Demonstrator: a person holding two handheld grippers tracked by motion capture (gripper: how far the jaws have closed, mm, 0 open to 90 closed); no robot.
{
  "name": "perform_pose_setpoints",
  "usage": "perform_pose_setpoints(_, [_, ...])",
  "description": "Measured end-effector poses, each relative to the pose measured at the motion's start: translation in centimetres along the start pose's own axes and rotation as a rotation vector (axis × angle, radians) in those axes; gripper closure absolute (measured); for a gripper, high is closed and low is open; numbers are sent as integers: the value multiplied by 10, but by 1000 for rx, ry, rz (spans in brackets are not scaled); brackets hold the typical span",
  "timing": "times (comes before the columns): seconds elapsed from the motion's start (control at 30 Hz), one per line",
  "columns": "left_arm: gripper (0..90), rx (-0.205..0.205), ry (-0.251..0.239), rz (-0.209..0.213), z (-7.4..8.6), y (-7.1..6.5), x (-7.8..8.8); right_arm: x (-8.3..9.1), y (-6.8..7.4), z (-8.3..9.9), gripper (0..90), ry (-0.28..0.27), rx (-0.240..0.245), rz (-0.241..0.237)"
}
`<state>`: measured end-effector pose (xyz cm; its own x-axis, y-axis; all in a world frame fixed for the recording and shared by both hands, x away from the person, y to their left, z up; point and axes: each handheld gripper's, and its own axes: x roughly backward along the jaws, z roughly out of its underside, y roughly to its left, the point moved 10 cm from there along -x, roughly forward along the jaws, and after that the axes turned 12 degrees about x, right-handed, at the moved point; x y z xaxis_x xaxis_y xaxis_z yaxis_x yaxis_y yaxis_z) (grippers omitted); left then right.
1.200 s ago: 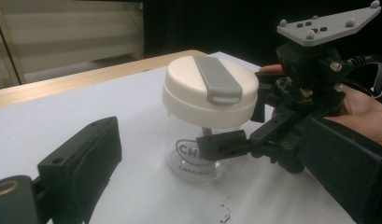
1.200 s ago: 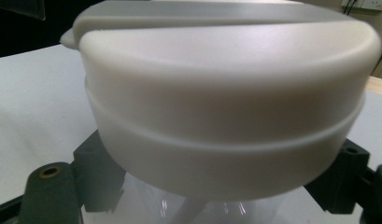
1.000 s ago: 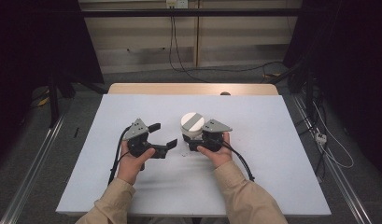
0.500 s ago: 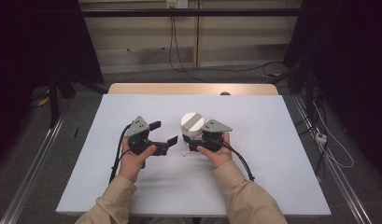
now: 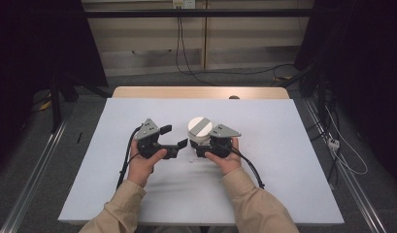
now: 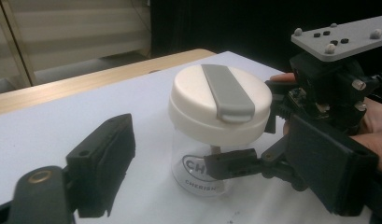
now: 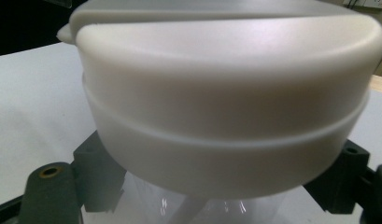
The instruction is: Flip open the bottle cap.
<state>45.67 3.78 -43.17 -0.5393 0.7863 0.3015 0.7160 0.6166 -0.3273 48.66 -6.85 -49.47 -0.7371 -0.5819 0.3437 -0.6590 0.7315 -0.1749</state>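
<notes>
A clear jar [image 5: 199, 128] with a white lid and a grey handle strip stands upright on the white table [image 5: 283, 145]. My right gripper [image 5: 200, 145] is shut on the jar's clear body under the lid [image 7: 226, 93], one black finger [image 6: 226, 164] pressed against the glass [image 6: 198, 158]. Just left of the jar, my left gripper [image 5: 174, 136] is open and turned toward it, with nothing between its fingers [image 6: 104, 158]. The jar's lid [image 6: 221, 100] is on.
A person's hands and tan sleeves [image 5: 254, 204] come in from the table's near edge. A wooden strip [image 5: 201, 92] runs along the far edge. Cables [image 5: 128, 160] trail from both grippers. White tabletop spreads out to both sides.
</notes>
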Motion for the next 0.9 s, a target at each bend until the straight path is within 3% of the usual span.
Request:
perform_pose_setpoints(0.1, [220, 17, 3, 9, -1, -2, 0, 0, 0, 0, 186, 2, -1, 3])
perform_pose_setpoints(0.5, [550, 21, 61, 27, -1, -7, -6, 0, 1, 1, 187, 2, -1, 4])
perform_pose_setpoints(0.9, [782, 22, 119, 45, 6, -10, -8, 0, 1, 1, 186, 6, 0, 4])
